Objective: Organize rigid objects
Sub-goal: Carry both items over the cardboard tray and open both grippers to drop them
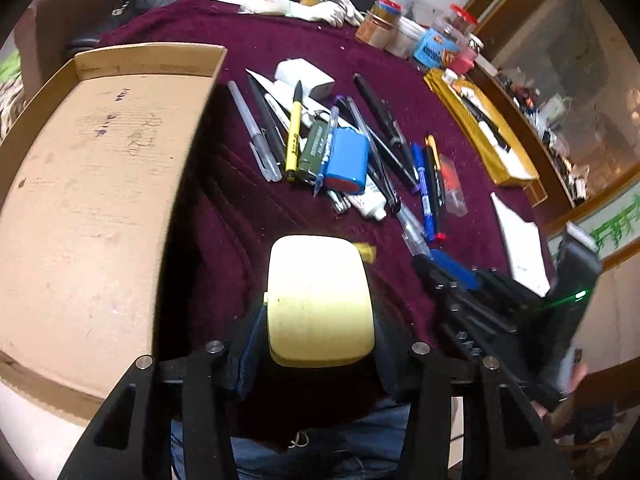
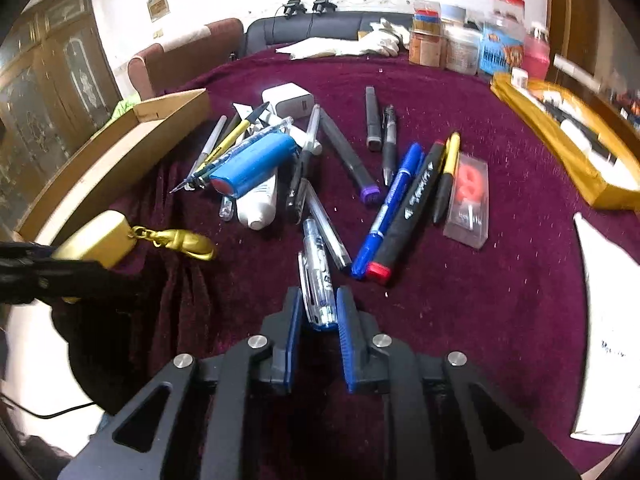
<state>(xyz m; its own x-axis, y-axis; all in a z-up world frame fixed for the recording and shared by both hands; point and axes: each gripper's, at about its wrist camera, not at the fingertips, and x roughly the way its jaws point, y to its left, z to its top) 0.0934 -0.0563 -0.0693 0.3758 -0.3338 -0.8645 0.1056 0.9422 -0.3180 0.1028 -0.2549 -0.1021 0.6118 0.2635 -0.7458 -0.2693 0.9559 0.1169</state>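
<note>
My left gripper (image 1: pixel 320 312) is shut on a pale yellow case (image 1: pixel 320 300) with a gold clasp, held above the maroon cloth beside the cardboard tray (image 1: pixel 80 208); the case also shows in the right wrist view (image 2: pixel 100 236). My right gripper (image 2: pixel 318 304) stands around a clear pen (image 2: pixel 318 280) near the table's front, its blue pads close on both sides of the pen. A pile of pens, a blue cylinder (image 2: pixel 256 162), a white tube (image 2: pixel 260 204) and a white charger (image 2: pixel 288 100) lies in the middle.
A yellow tray (image 2: pixel 560 136) with items sits at the right. Jars and boxes (image 2: pixel 472 44) stand at the back right. White paper (image 2: pixel 608 320) lies at the right edge. White gloves (image 2: pixel 384 40) lie at the back.
</note>
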